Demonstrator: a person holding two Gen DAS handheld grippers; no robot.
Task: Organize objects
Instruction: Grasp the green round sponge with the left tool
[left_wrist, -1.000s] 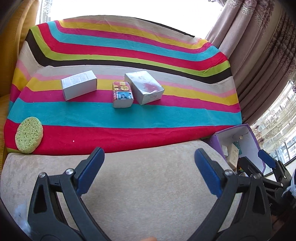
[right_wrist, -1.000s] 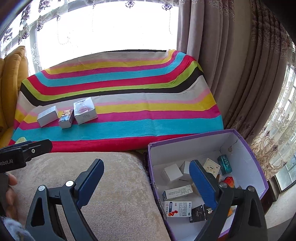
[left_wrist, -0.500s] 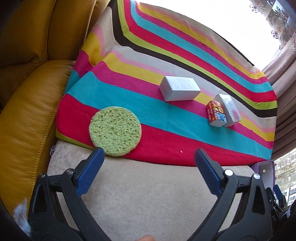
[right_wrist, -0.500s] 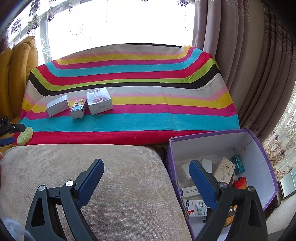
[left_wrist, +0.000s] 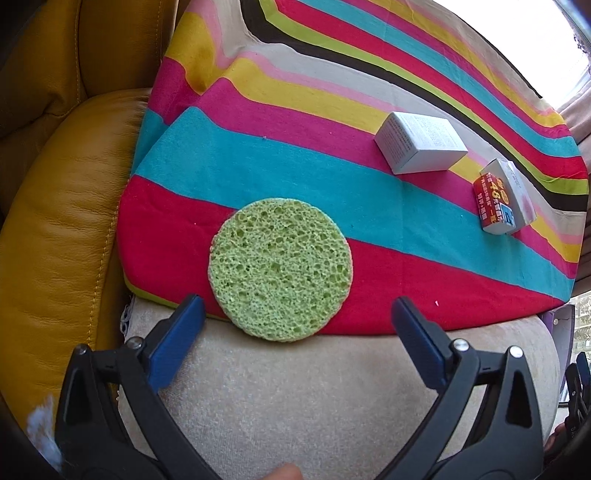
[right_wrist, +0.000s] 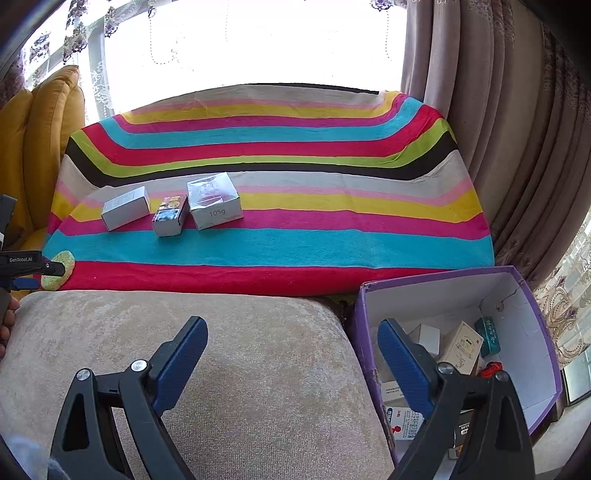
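Striped cloth (right_wrist: 332, 243) covers the seat by the bright window, with a beige cushion (right_wrist: 221, 350) in front of it. Beside the cushion's right end sits a purple box (right_wrist: 543, 332), open at the top and holding a jumble of small cartons, a teal tin and something red; only the right claw's camera shows what is in it. On the cloth lie three packs in a row: a white carton (left_wrist: 421, 142), a red pack (left_wrist: 493, 199) and a grey pack (right_wrist: 214, 201) marked 105g. A green sponge (left_wrist: 280, 268) lies at the cloth's front edge, partly on the cushion. The left camera shows its round, pitted face close up; the right view shows only a sliver. The left claw (left_wrist: 297, 321) hangs wide open just short of the sponge, gripping nothing. The right claw (right_wrist: 291, 345) is wide open too, empty, above the cushion's end and the box rim.
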